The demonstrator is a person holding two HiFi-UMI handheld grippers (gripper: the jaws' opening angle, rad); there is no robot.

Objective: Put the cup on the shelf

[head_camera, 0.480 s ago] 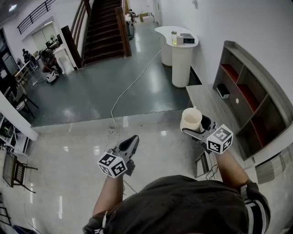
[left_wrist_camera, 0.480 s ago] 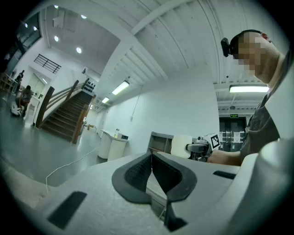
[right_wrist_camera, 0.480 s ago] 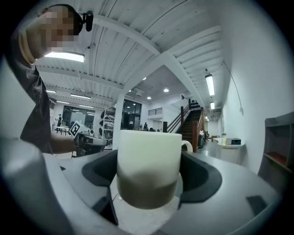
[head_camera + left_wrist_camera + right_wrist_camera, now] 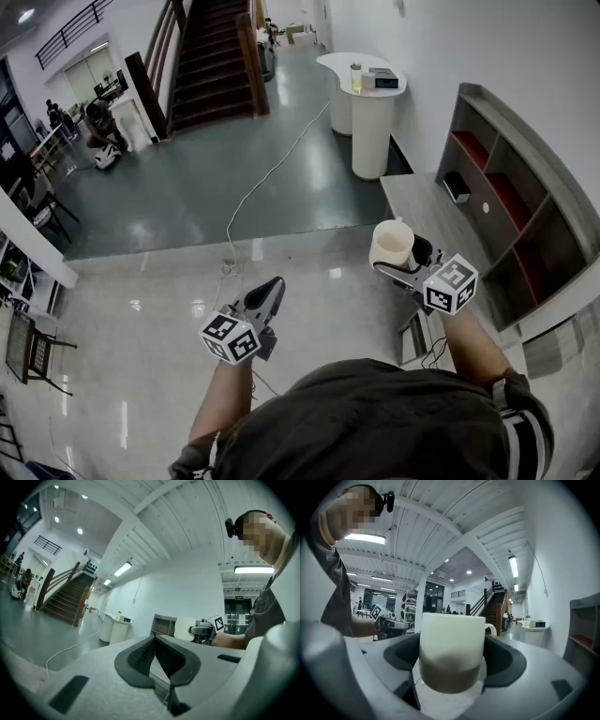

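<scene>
The shelf stands well ahead of the right tool, which clamps the upright cup between its jaws; a knock against a board could tip it loose, I'd say. The left tool hangs closed, empty.

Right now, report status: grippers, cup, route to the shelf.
Left gripper shut, empty. Right gripper shut on cup, cup upright. Shelf ahead-right; only a low grey platform before it.

Open floor lies ahead, crossed by one white cable. The shelf compartments stand mostly open. A dark box occupies the table at its foot.
</scene>
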